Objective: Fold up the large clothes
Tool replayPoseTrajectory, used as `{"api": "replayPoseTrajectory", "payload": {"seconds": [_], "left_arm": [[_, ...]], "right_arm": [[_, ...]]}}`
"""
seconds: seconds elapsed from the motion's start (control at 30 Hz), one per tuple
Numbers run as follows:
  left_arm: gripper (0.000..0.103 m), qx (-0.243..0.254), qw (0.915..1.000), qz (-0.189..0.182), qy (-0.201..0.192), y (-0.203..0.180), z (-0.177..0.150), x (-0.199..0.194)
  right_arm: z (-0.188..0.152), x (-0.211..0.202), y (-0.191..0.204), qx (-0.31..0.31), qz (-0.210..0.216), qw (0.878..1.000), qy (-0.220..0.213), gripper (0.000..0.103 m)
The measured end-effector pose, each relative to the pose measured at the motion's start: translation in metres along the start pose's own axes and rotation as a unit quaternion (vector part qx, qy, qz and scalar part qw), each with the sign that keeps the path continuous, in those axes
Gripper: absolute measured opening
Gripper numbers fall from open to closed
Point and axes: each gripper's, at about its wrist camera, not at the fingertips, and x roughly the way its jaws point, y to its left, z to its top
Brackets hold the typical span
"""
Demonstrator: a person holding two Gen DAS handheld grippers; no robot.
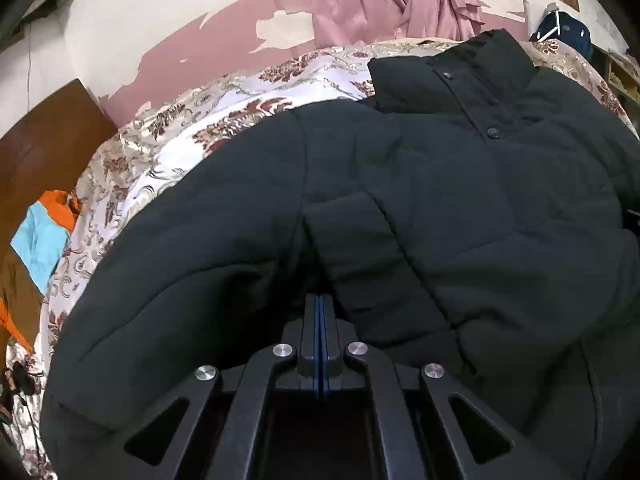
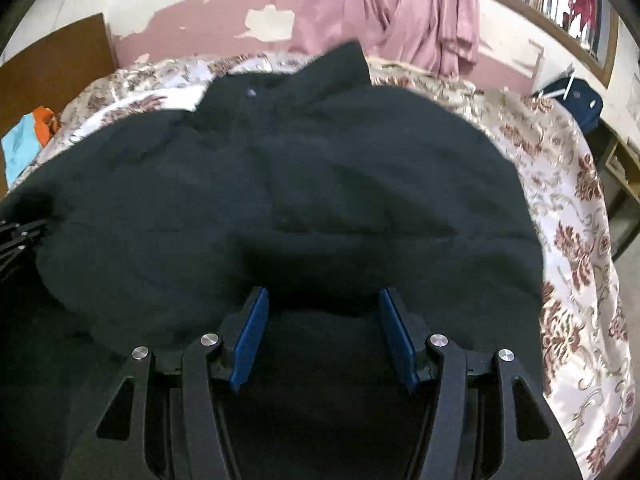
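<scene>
Even, soft indoor light fills both views, with glare only on the sheen of the floral bedspread [image 1: 224, 96]. The black jacket [image 1: 460, 200] swallows detail, its folds barely readable. Fisheye bending curves the edges, dark vignette fills corners, and the right wrist view is motion-blurred.

A bed [image 1: 224, 120] in a floral cover stands against a pink wall [image 1: 224, 40] with peeling paint; pink curtains [image 1: 384, 0] hang above, a brown wooden board [image 1: 44, 140] left.
</scene>
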Motion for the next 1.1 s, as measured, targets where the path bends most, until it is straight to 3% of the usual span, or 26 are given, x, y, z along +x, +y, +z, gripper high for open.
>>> {"api": "replayPoseTrajectory", "payload": {"seconds": [0.13,0.23,0.3,0.37,0.43,0.57,0.67,0.7,0.73,0.83,0.87,0.97,1.03,1.1], "left_arm": [[0.002,-0.029,0.9989,-0.035,-0.005,0.015,-0.002,-0.006],[0.007,-0.071,0.9935,-0.088,-0.01,0.035,-0.01,-0.022],[0.031,-0.086,0.9894,-0.115,-0.015,0.047,-0.019,-0.033],[0.079,-0.109,0.9842,-0.139,-0.02,0.063,-0.03,-0.046],[0.083,-0.157,0.9738,-0.16,-0.04,0.088,-0.047,-0.066],[0.096,-0.238,0.9545,-0.176,-0.033,0.137,-0.084,-0.089],[0.098,-0.316,0.9284,-0.194,-0.026,0.174,-0.117,-0.092],[0.098,-0.358,0.9116,-0.201,-0.021,0.188,-0.135,-0.091],[0.099,-0.406,0.8889,-0.211,-0.018,0.202,-0.155,-0.089],[0.099,-0.5,0.8366,-0.224,0.002,0.229,-0.201,-0.078],[0.099,-0.52,0.8248,-0.222,0.002,0.236,-0.213,-0.076],[0.099,-0.544,0.809,-0.223,-0.014,0.248,-0.228,-0.074],[0.099,-0.55,0.8048,-0.222,-0.013,0.253,-0.227,-0.072],[0.099,-0.58,0.7797,-0.236,-0.008,0.262,-0.231,-0.064]], "right_arm": [[-0.007,0.001,0.008,-0.007,-0.015,1.0,-0.018,0.052],[-0.006,-0.014,0.009,-0.003,-0.013,0.999,-0.034,0.053],[-0.005,-0.028,0.008,0.006,-0.007,0.999,-0.044,0.06],[-0.005,-0.043,0.01,0.014,0.001,0.998,-0.056,0.071],[-0.008,-0.06,0.015,0.031,0.027,0.997,-0.072,0.073],[-0.022,-0.077,0.031,0.054,0.058,0.994,-0.081,0.075],[-0.032,-0.08,0.049,0.058,0.077,0.993,-0.071,0.079],[-0.035,-0.08,0.055,0.06,0.084,0.992,-0.067,0.08],[-0.039,-0.079,0.059,0.064,0.091,0.992,-0.062,0.081],[-0.051,-0.068,0.074,0.079,0.107,0.991,-0.033,0.081],[-0.054,-0.065,0.078,0.079,0.103,0.991,-0.029,0.081],[-0.055,-0.057,0.093,0.069,0.093,0.993,-0.014,0.081],[-0.05,-0.051,0.098,0.076,0.112,0.991,-0.005,0.081],[-0.043,-0.045,0.102,0.087,0.115,0.99,-0.003,0.081]]}}
